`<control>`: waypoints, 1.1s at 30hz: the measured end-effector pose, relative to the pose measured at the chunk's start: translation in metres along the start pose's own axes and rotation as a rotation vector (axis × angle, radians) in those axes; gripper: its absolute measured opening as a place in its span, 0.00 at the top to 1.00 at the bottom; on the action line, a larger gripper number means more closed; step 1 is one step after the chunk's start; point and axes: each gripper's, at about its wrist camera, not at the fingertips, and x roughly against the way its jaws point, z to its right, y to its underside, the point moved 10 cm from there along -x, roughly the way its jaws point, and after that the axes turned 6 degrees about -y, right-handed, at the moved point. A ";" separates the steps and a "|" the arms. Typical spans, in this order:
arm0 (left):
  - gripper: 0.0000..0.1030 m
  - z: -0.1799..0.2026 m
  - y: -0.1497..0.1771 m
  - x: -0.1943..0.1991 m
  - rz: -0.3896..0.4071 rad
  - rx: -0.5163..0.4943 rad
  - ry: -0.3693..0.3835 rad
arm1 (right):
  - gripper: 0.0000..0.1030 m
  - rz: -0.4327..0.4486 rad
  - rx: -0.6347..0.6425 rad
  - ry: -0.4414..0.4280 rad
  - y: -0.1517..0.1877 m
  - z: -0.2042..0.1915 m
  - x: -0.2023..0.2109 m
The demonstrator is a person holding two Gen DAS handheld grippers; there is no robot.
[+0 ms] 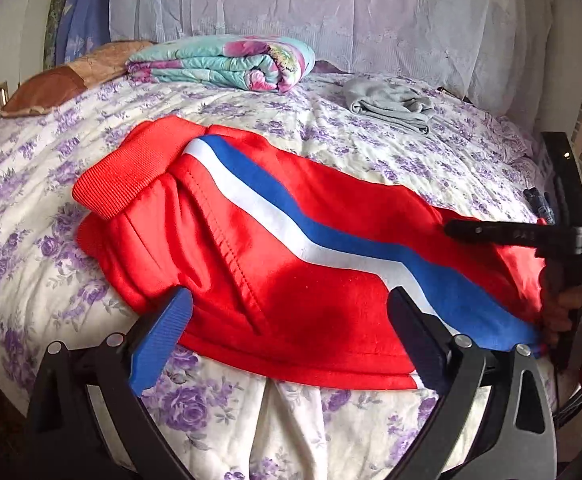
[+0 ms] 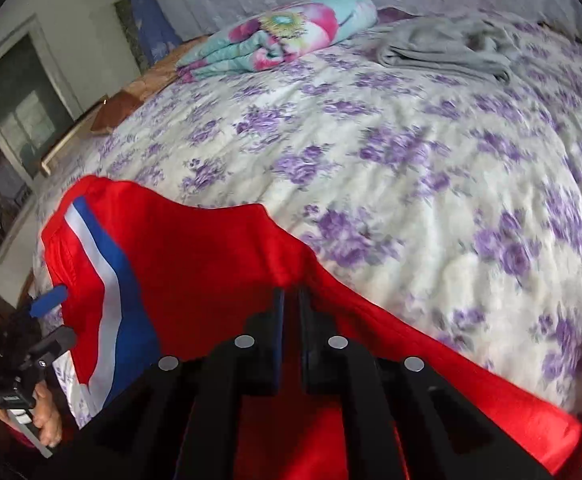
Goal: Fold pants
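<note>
A: We see the red fleece pants with a white and blue side stripe (image 1: 275,240) lying across the near part of the bed, on the cream quilt printed with purple flowers (image 1: 31,184). The ribbed red waistband sits at the far left end, folded over onto the cloth beneath it.

B: And our left gripper (image 1: 291,320)? We have its jaws spread wide, one blue-padded finger (image 1: 163,340) at the pants' near left edge, the black finger to the right over the stripe. Red fabric lies between them, and nothing is clamped.

A: Our right gripper (image 2: 290,300) is different. From its own camera we see the jaws pressed nearly together, pinching a raised fold of the red pants (image 2: 211,272); the cloth peaks right at the fingertips and drapes away to both sides.

B: In the left view we find that right gripper (image 1: 471,232) at the right end of the pants, its black finger lying over the red cloth.

A: Farther back on the quilt we see a folded turquoise blanket with pink flowers (image 1: 227,62) and, well apart to its right, a crumpled grey garment (image 1: 391,104). A brown pillow (image 1: 51,88) rests at the far left, and pale lace curtains (image 1: 331,12) hang behind the bed.
</note>
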 end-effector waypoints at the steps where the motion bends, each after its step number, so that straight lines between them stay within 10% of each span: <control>1: 0.07 0.002 0.003 0.000 0.006 -0.027 -0.028 | 0.88 0.052 -0.018 0.027 -0.001 0.006 0.017; 4: 0.05 0.007 0.009 -0.003 0.030 -0.092 -0.088 | 0.52 0.123 -0.036 0.119 0.012 0.029 0.057; 12: 0.05 0.002 0.008 -0.001 0.026 -0.088 -0.050 | 0.57 0.288 -0.334 0.442 0.107 0.141 0.204; 15: 0.05 0.002 0.008 -0.001 0.022 -0.073 -0.037 | 0.44 0.374 -0.463 0.607 0.152 0.171 0.277; 20: 0.05 0.003 0.005 -0.002 0.001 -0.035 -0.051 | 0.44 0.493 -0.420 0.445 0.140 0.155 0.288; 25: 0.05 -0.009 -0.002 0.007 -0.033 0.073 0.009 | 0.41 0.360 -0.257 0.320 0.110 0.126 0.214; 28: 0.05 -0.029 -0.001 0.004 -0.056 0.120 -0.035 | 0.41 0.268 -0.289 0.317 0.129 0.141 0.183; 33: 0.05 -0.028 -0.010 0.022 -0.014 0.149 -0.001 | 0.36 0.405 -0.167 0.372 0.119 0.105 0.217</control>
